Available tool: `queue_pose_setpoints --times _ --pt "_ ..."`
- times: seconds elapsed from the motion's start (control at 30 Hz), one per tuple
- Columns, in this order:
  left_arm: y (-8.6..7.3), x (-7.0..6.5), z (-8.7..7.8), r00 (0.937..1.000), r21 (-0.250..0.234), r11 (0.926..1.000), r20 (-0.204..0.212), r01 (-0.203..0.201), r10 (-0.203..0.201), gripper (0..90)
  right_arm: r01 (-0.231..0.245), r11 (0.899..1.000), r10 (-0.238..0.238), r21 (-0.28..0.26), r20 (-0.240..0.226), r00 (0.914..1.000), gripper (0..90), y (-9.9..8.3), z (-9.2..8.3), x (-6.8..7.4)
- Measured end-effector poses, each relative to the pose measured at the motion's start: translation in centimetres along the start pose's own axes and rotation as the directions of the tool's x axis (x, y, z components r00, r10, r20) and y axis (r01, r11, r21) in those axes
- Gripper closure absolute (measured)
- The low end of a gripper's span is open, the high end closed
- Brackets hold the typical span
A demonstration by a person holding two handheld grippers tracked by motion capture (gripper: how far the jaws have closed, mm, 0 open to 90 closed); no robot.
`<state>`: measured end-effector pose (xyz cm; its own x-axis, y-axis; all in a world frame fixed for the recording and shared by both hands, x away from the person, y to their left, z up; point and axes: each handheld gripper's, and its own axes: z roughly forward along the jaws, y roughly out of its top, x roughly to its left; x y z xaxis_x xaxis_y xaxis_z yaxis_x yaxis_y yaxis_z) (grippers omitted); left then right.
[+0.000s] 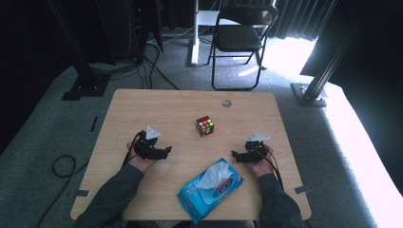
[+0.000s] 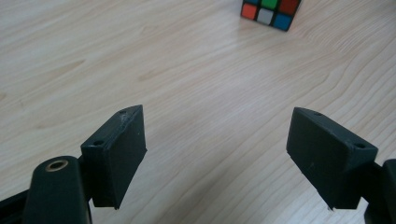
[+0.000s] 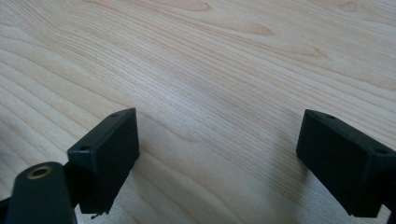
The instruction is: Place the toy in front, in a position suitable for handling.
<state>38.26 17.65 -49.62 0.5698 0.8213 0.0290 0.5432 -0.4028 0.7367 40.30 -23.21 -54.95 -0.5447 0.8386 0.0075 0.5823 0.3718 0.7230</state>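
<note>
Nothing started yet. Left gripper (image 1: 167, 151) and right gripper (image 1: 234, 154) both rest on the table (image 1: 161, 107), jaws spread wide, holding nothing. Rubik's cube (image 1: 205, 126) sits untouched mid-table, ahead of and between the two grippers, apart from both; the left gripper view catches it just past the jaws. Wet wipes pack (image 1: 209, 189) lies near the front edge, one tissue poking out. All handling is left: reach, close, grasp

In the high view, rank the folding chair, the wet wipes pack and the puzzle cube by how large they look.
1. Folding chair, largest, though farthest from the camera.
2. Wet wipes pack, nearest the camera.
3. Puzzle cube, clearly smallest.
</note>
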Motion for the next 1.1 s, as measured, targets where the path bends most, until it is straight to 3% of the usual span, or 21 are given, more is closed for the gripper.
queue_pose_setpoints --times 1.1 --pt "3.9 -2.0 2.4 0.9971 -0.022 0.9974 0.033 -0.068 0.069 20.0 0.012 1.0 -0.012 0.0 -0.009 0.9999 12.8 -0.1 -0.1 0.1"
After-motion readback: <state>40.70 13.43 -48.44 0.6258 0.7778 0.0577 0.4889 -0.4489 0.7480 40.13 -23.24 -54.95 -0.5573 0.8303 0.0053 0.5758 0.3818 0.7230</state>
